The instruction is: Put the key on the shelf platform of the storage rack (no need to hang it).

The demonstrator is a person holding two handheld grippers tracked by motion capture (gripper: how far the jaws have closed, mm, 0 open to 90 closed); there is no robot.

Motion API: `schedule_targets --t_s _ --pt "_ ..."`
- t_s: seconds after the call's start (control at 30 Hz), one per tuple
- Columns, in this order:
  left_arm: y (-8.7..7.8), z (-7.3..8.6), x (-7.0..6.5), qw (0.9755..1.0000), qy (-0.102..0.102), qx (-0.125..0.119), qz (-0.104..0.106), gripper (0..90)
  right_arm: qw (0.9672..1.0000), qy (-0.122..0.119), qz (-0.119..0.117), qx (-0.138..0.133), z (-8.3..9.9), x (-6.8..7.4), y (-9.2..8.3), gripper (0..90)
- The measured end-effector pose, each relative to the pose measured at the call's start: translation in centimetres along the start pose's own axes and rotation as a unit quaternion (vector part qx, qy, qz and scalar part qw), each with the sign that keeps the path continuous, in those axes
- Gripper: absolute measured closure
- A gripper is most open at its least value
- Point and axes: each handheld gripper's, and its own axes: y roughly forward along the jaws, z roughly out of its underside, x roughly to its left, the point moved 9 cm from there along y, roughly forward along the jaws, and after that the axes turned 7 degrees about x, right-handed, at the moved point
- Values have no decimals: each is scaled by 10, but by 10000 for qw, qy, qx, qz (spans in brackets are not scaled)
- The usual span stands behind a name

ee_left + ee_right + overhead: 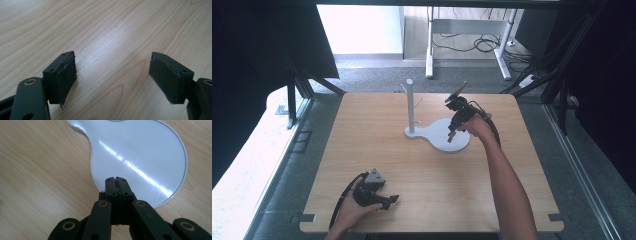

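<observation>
Two grippers are at work over a pale wooden table, and nearest the person the left gripper rests low at the front left of the board, well apart from everything else; in the left gripper view its jaws stand wide apart with nothing but bare wood grain between them. Farther out, the right gripper points down over the white stand, a flat plate with a round lobe and, at its far left end, an upright white post with short pegs. In the right gripper view the jaws are pressed together with nothing visibly held, their tips just above, or perhaps touching, the near rim of the round lobe; contact cannot be told. The step in hand looks like an approach to the stand, with no grasp made. As a judgement, the next move calls for the right jaws to open before they can take the plate's thin rim or the post, or else to push the plate with closed tips; the left hand would have to come forward to help. No brand, label or writing can be read anywhere.
</observation>
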Motion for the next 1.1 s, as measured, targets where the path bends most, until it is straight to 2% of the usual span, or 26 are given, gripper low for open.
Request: schedule_targets --t_s 0.27,0.63,0.9,1.1 --pt "0 0 0 10000 0 19 -3 223 9999 70 -65 -61 -5 -5 4 898" --pt "0 0 1 10000 -2 9 5 223 9999 122 -37 16 -17 -14 21 898" --pt "-2 0 2 10000 -67 -42 14 223 9998 173 -79 -24 -32 -18 29 897" --pt "-3 1 3 10000 -76 -36 16 223 9997 228 -66 -13 -35 -21 37 896"
